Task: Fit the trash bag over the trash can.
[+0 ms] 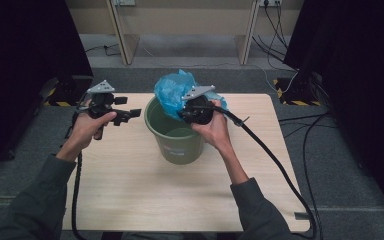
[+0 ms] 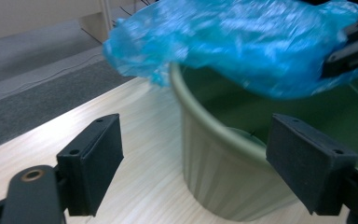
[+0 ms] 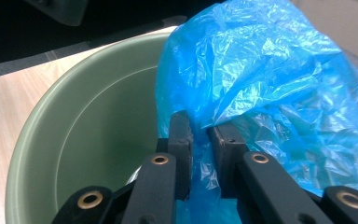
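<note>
Crumpled blue plastic bag [image 1: 172, 91] bunched over far rim of upright green bin [image 1: 176, 142] mid-table.

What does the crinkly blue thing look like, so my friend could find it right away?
Find the pale wooden table, then the green bucket standing on it. Over the bucket's rim hangs a blue plastic bag, pinched by the right gripper. It is the one bright blue, shiny, crumpled thing there.

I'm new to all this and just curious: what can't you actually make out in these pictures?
- High view: the right gripper has its jaws hidden behind its own body and the blue bag.
- High view: label on the green bucket too small to read.
- Left gripper view: bag blurred; bucket's base cut off by the bottom edge.
</note>
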Demonstrator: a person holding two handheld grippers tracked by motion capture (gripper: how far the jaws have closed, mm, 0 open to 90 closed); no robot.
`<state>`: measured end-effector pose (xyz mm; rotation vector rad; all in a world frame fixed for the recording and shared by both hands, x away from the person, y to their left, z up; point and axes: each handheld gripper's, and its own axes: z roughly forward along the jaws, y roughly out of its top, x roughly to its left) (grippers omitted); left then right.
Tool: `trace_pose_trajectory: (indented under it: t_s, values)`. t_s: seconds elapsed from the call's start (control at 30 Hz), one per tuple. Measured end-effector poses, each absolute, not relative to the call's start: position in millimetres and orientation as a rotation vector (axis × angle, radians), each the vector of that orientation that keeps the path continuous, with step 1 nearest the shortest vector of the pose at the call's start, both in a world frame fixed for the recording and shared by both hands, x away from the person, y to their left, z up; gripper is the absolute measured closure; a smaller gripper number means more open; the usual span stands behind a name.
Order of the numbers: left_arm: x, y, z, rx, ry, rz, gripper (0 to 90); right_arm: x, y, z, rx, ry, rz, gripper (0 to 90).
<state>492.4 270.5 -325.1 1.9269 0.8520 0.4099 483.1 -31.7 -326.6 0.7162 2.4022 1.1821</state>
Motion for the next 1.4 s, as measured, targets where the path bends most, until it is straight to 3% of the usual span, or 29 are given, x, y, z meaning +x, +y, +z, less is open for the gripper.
trace_pose_trajectory:
  t_s: [0.5,0.53,0.6,0.63,0.67,0.7,0.77,0.83,1.1,1.4]
  values:
    - [523,201,-308,1.973,0.831,0.376,18.1,473,-25,-332,0.675,2.456,1.200,77.0]
    - [524,197,-309,1.986,0.823,0.372,21.9,472,-24,-332,0.676,2.459,1.203,76.4]
    - [525,193,-310,2.009,0.812,0.372,40.6,472,-24,-333,0.671,2.458,1.215,73.1]
    - [526,189,-312,2.039,0.783,0.381,40.6,472,-24,-333,0.671,2.458,1.215,73.1]
    - [527,185,-314,2.059,0.754,0.400,55.8,470,-25,-332,0.668,2.457,1.228,61.6]
    - [526,183,-316,2.074,0.738,0.409,63.5,469,-26,-332,0.671,2.453,1.227,56.9]
    - [525,180,-321,2.098,0.691,0.420,71.8,464,-31,-329,0.687,2.437,1.229,47.8]
    - [524,180,-322,2.115,0.668,0.429,76.8,460,-39,-323,0.708,2.410,1.252,44.3]
    - [519,183,-330,2.167,0.639,0.422,79.3,467,-83,-300,0.900,2.249,1.274,36.6]
    - [514,188,-332,2.168,0.629,0.416,78.4,509,-101,-320,1.154,2.206,1.091,29.4]
